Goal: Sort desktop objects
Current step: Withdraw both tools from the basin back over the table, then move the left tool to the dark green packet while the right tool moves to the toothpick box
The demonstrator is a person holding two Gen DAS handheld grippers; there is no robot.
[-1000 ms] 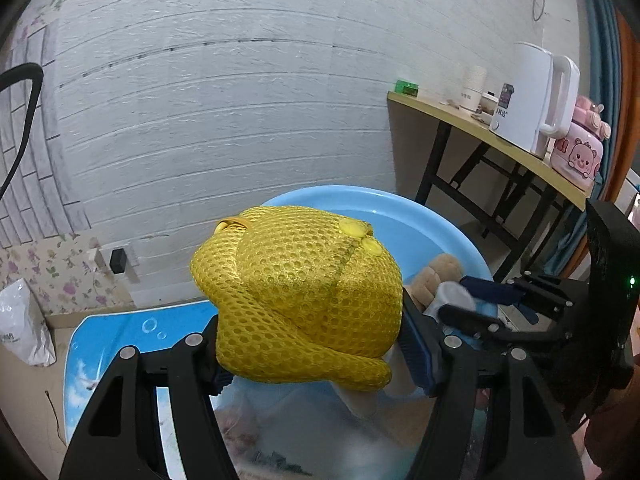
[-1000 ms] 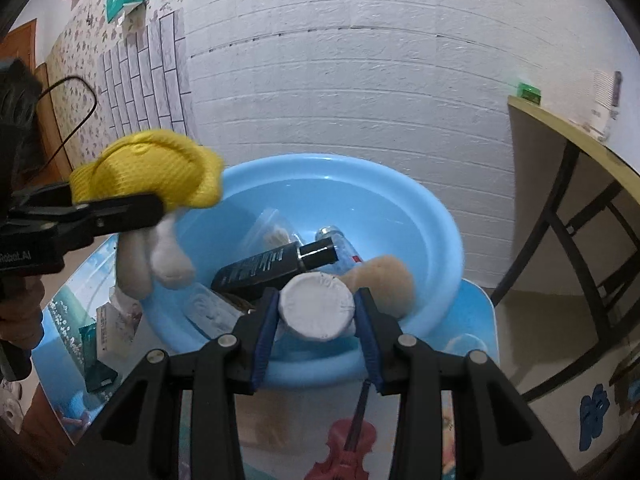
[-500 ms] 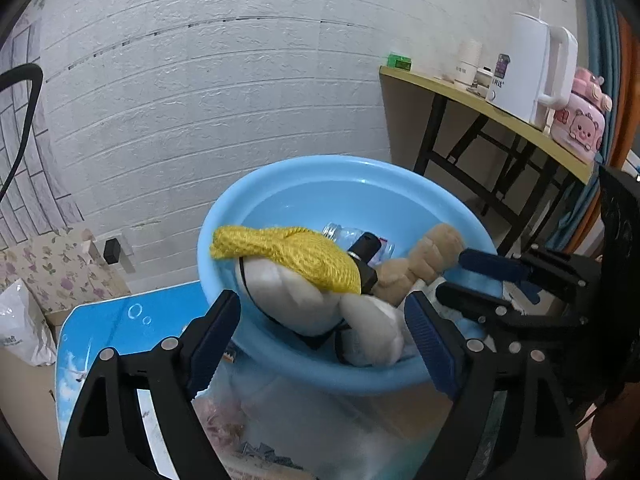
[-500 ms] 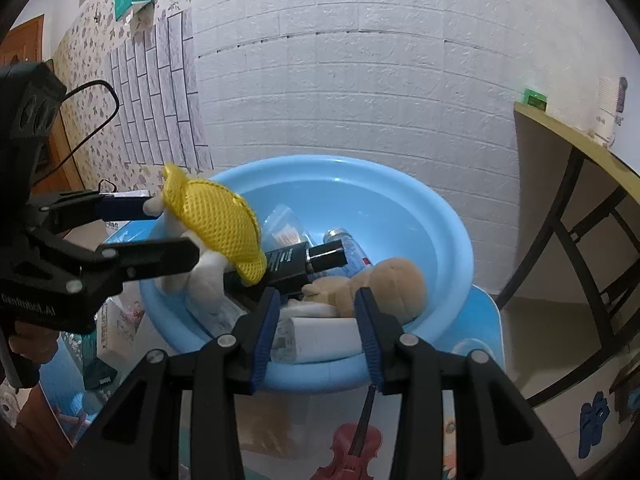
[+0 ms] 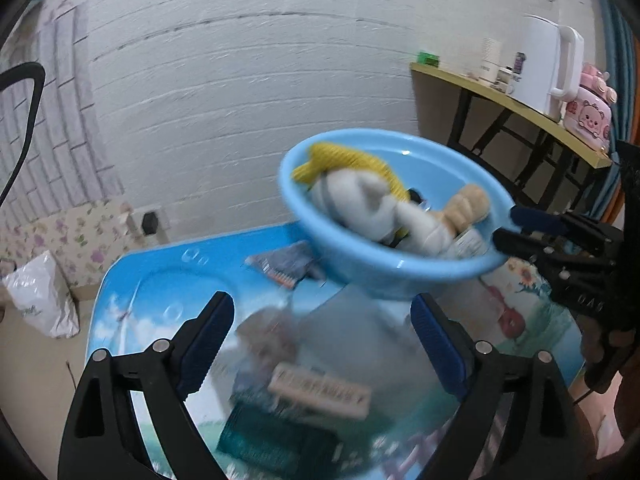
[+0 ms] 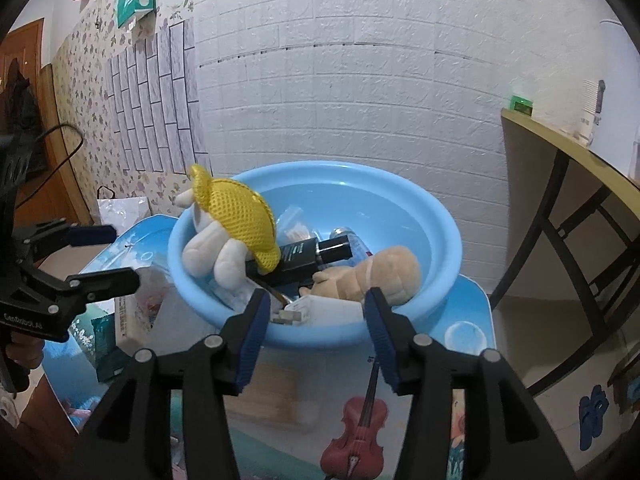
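Both claws just opened, nothing between them. Your left claw point(image 5: 322, 344) hangs over clutter near the table's left edge; the flat label box point(image 5: 318, 388) sits just below, long axis crosswise. Right claw point(image 6: 316, 322) faces the basin point(image 6: 436, 216).

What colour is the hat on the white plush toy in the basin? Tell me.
Yellow mesh: the hat on the white plush toy shows best in the right wrist view.

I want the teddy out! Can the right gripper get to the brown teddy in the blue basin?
Probably yes. The right gripper is open and empty, pointing into the blue basin. The brown teddy lies on top just beyond its fingertips, uncovered.
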